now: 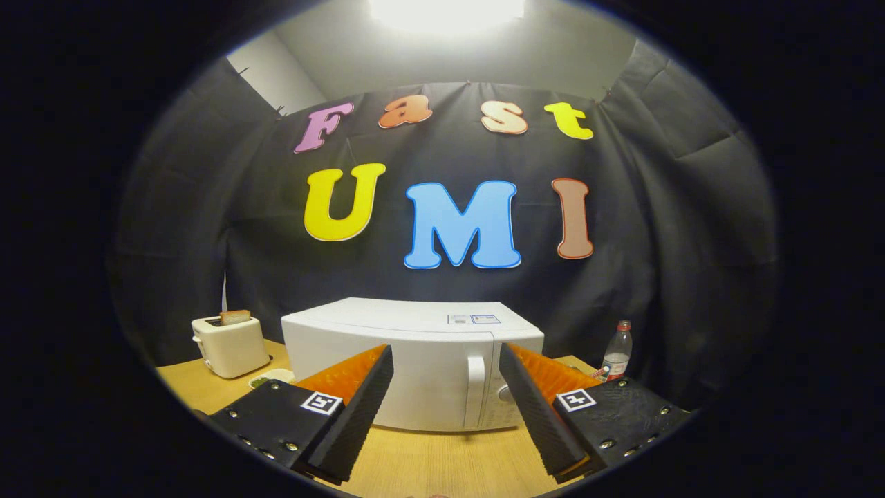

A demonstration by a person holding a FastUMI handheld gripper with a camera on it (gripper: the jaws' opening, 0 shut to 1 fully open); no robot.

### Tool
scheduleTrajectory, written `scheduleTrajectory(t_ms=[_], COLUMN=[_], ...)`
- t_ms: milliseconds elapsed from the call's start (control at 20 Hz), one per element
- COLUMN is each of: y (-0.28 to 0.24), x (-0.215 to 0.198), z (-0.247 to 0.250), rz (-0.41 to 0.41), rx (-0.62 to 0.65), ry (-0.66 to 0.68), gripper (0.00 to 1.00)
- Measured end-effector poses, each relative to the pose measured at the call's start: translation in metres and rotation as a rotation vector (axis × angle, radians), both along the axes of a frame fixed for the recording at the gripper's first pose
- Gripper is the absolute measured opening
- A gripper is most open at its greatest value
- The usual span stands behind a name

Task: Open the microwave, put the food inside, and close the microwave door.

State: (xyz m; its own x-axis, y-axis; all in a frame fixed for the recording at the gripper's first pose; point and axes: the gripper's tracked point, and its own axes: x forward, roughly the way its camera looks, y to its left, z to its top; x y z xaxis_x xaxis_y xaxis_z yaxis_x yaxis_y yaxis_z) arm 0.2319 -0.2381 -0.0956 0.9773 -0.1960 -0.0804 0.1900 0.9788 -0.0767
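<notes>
Tongs (446, 408) spread, empty, facing the closed white box microwave (415, 360); they should hook its vertical handle (476, 387) squarely.

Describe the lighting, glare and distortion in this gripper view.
Gripper view: an overhead lamp blows out to pure white glare; fisheye bends the microwave top and table edge; toaster and bottle sit dimmer near the sides; the open claw looks sharp.
</notes>
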Motion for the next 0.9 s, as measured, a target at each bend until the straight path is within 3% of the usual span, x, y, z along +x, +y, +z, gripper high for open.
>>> scheduleTrajectory(t_ms=[250,700,850,900], y=[-0.037,-0.052,-0.053,-0.053], x=[0.031,0.074,0.085,0.086], z=[-0.046,-0.107,-0.120,-0.123], rz=[-0.012,0.019,0.021,0.022], rx=[-0.011,0.005,0.023,0.027], ry=[0.074,0.158,0.170,0.180], gripper=[0.97,0.97,0.92,0.85])
